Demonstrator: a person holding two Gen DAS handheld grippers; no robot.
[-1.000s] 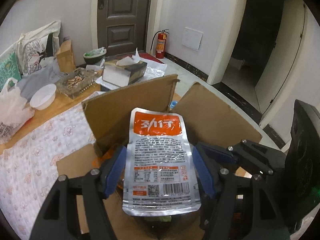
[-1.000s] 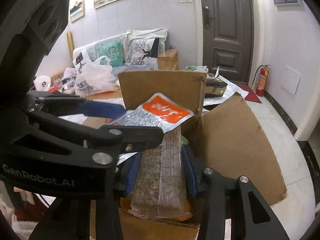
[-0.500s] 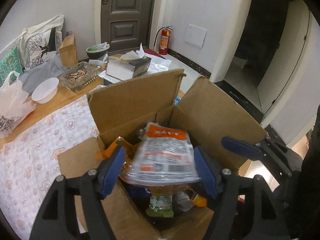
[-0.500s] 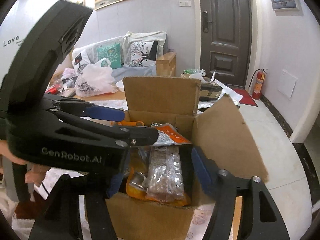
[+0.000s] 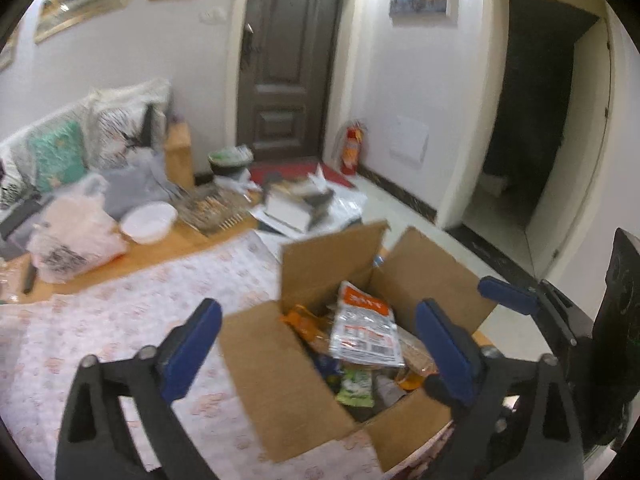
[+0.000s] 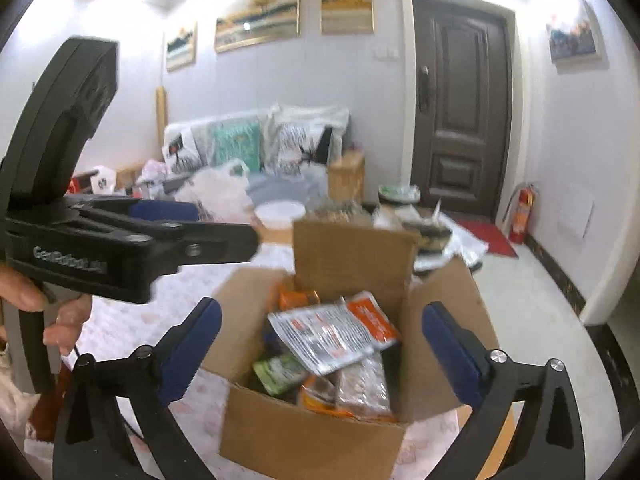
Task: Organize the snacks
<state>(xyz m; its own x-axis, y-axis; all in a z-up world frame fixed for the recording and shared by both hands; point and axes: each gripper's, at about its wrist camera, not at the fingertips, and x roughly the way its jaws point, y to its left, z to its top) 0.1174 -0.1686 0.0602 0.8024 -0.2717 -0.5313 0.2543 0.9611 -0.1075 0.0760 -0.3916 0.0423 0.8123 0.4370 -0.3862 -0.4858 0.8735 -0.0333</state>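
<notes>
From the left wrist view, the left tool (image 5: 316,340) hangs above the worktop (image 5: 120,320) with its blue-padded fingers (image 5: 192,344) spread wide and nothing between them. Below and ahead stands an open cardboard box (image 5: 280,376), its flaps folded outward, and inside it a silver snack pouch (image 5: 366,334) with an orange top lies flat on a heap of other packets, among them a green packet (image 5: 356,386) nearer the camera. The right tool (image 5: 520,296) enters from the right edge, just beyond the box's far flap, its blue tip showing. Farther back on the worktop sit a white bowl (image 5: 148,220), a white plastic bag (image 5: 72,240) and a tissue box (image 5: 296,204), all well apart from the cardboard box; a red fire extinguisher (image 5: 352,150) stands on the floor beside the dark door (image 5: 288,64). From the right wrist view, the right tool (image 6: 320,340) also has its fingers (image 6: 452,352) spread apart and empty, framing the same cardboard box (image 6: 312,436) from above. The silver snack pouch (image 6: 332,334) rests slantwise across the top of the contents, over a clear-wrapped brownish packet (image 6: 364,384) and beside the green packet (image 6: 280,372). The left tool (image 6: 192,232) crosses the left side, gripped by the person's hand (image 6: 44,308), and blocks part of the worktop behind it. Cushions (image 6: 236,146) line the sofa at the back.
</notes>
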